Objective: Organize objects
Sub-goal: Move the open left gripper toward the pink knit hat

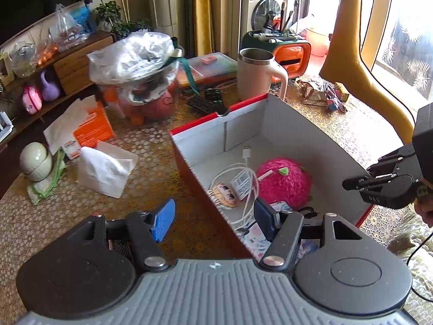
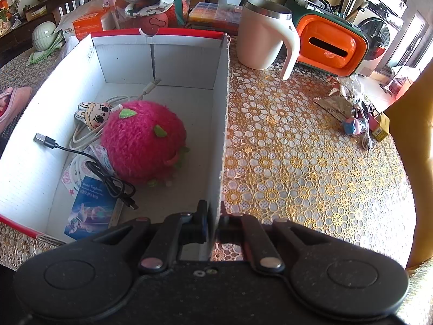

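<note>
A white cardboard box (image 1: 297, 124) (image 2: 189, 62) with a red rim stands on the lace-covered table. In it lie a pink plush ball (image 1: 284, 184) (image 2: 143, 140), a white cable (image 1: 243, 162) (image 2: 151, 86), a black USB cable (image 2: 108, 178), a bunny charm (image 1: 224, 192) (image 2: 94, 112) and a blue card packet (image 2: 89, 208). My left gripper (image 1: 213, 218) is open and holds nothing; its blue pads (image 1: 163, 220) straddle the box's near left wall from above. My right gripper (image 2: 213, 222) (image 1: 360, 176) is shut on the box's right wall.
Behind the box stand a cream mug (image 1: 257, 75) (image 2: 262, 35) and an orange tissue holder (image 2: 330, 46). A black remote (image 1: 208, 103), loose tissues (image 1: 105, 170), an orange carton (image 1: 92, 130) and a bagged bowl (image 1: 135, 57) lie left. Wrappers and small toys (image 2: 349, 108) lie right.
</note>
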A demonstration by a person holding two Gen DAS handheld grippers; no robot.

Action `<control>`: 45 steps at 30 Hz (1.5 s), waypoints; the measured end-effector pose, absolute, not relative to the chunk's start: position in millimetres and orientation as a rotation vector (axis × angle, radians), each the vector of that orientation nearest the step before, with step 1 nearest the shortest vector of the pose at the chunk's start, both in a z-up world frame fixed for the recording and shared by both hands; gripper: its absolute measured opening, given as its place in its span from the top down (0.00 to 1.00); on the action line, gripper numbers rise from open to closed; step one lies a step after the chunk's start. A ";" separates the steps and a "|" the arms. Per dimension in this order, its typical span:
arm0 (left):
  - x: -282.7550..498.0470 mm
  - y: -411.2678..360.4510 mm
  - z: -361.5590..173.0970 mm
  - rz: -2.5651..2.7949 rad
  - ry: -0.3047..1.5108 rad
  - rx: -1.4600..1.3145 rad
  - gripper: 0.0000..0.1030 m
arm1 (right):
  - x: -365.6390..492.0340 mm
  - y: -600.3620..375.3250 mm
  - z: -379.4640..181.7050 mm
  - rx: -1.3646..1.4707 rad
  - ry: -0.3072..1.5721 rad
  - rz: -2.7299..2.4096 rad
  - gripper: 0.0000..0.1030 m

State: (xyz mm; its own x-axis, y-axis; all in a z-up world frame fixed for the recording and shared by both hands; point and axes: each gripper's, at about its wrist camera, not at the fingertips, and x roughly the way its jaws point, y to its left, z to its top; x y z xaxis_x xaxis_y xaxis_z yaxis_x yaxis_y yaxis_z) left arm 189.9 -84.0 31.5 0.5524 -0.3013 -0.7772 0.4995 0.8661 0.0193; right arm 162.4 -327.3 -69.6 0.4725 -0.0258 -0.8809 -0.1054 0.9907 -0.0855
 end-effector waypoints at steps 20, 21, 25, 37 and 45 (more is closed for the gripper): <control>157.3 69.9 4.1 -0.249 0.873 0.101 0.22 | 163.2 -323.9 -73.2 -0.142 1.097 0.044 0.94; 157.1 76.0 0.6 -0.233 0.877 0.094 0.21 | 163.0 -323.8 -74.0 -0.142 1.098 0.044 0.94; 156.5 97.8 -15.2 -0.181 0.903 0.065 0.21 | 162.9 -323.3 -76.3 -0.145 1.106 0.042 0.94; 140.4 107.1 -58.3 -0.146 0.975 0.048 0.21 | 162.0 -322.1 -77.3 -0.150 1.108 0.039 0.94; 150.4 118.9 -66.2 -0.068 0.940 0.087 0.21 | 161.7 -322.2 -78.8 -0.156 1.115 0.042 0.93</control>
